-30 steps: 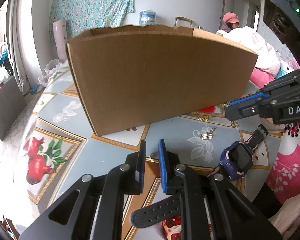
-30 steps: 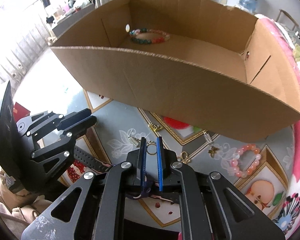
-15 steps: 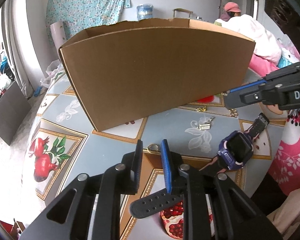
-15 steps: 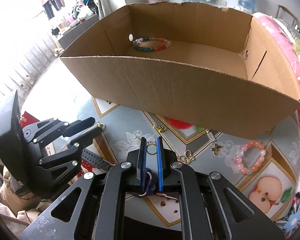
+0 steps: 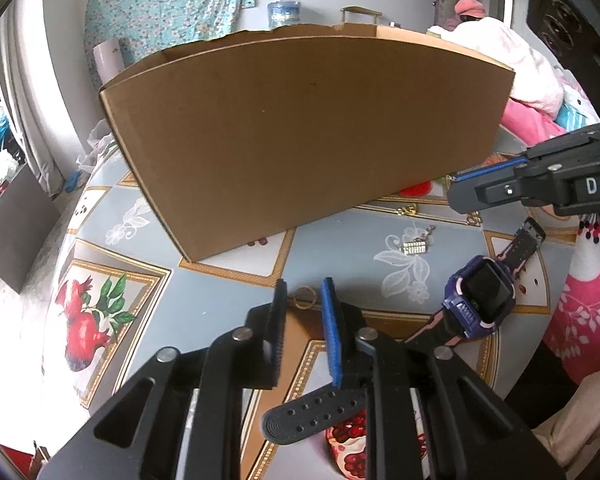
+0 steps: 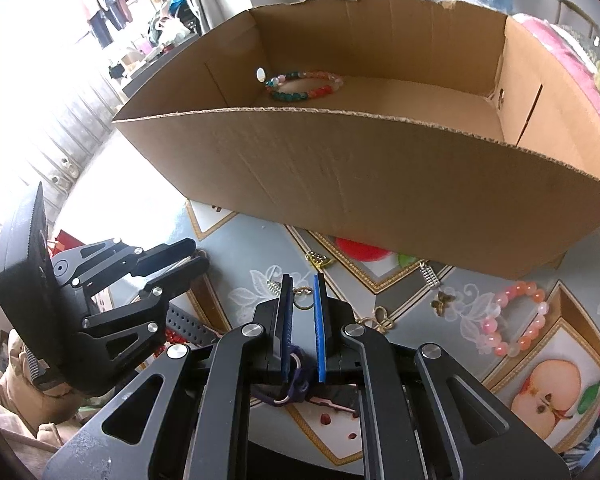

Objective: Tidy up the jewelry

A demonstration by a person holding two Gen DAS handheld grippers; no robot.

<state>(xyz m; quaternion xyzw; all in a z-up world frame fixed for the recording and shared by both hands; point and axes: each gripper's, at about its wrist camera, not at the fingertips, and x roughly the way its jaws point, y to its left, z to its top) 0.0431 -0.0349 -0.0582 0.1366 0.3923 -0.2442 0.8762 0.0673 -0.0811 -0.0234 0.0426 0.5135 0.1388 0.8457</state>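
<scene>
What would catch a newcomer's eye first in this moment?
The big open cardboard box fills the far side of the table, one multicoloured bead bracelet in its back left corner. In front of it, loose on the fruit-print tablecloth, lie a pink bead bracelet and a purple smartwatch.

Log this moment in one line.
left gripper jaws closing, nothing between | right gripper shut | multicolour beaded bracelet in brown cardboard box | purple smartwatch on table

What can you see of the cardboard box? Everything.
The cardboard box is plain brown corrugated card, long and open-topped, with ragged torn top edges and no lid. It stands upright on the patterned tablecloth, beyond both tools. Inside, a multicoloured bead bracelet lies on the floor near the far left corner; the rest of the visible floor is bare. Nothing grips it.
</scene>
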